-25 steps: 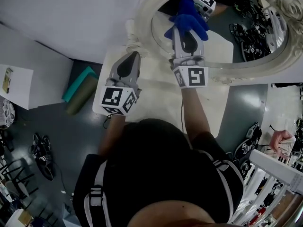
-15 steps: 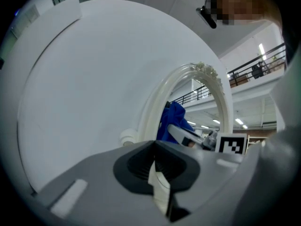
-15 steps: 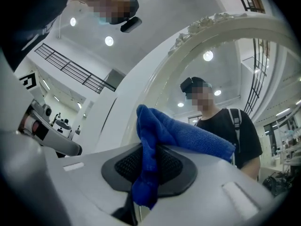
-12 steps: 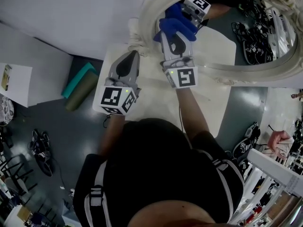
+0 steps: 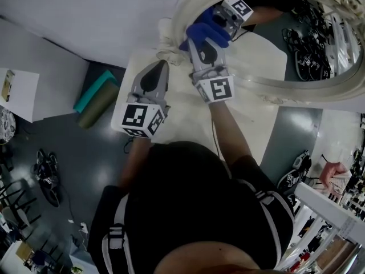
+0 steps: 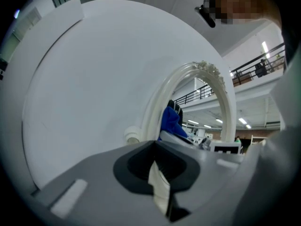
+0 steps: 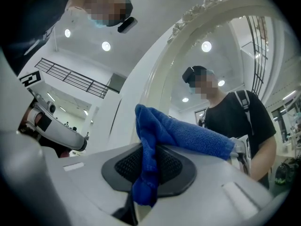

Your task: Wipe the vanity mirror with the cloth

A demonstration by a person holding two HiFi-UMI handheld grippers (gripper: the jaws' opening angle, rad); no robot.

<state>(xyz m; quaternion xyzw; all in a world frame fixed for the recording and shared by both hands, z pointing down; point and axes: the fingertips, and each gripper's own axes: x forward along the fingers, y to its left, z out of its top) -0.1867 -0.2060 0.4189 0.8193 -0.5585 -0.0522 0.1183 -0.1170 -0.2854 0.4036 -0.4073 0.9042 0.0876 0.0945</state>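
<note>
Right gripper view, crumpled blue cloth

The oval white-framed vanity mirror stood at the far side of the white rectangular tabletop, backed by the wall. The blue terry cloth, pinched in the right gripper, lay against the mirror just inside its left rim. The left gripper hung to the right gripper's left, over the tabletop and before the mirror. A teal rolled mat lay on the floor, left of the tabletop.
</note>
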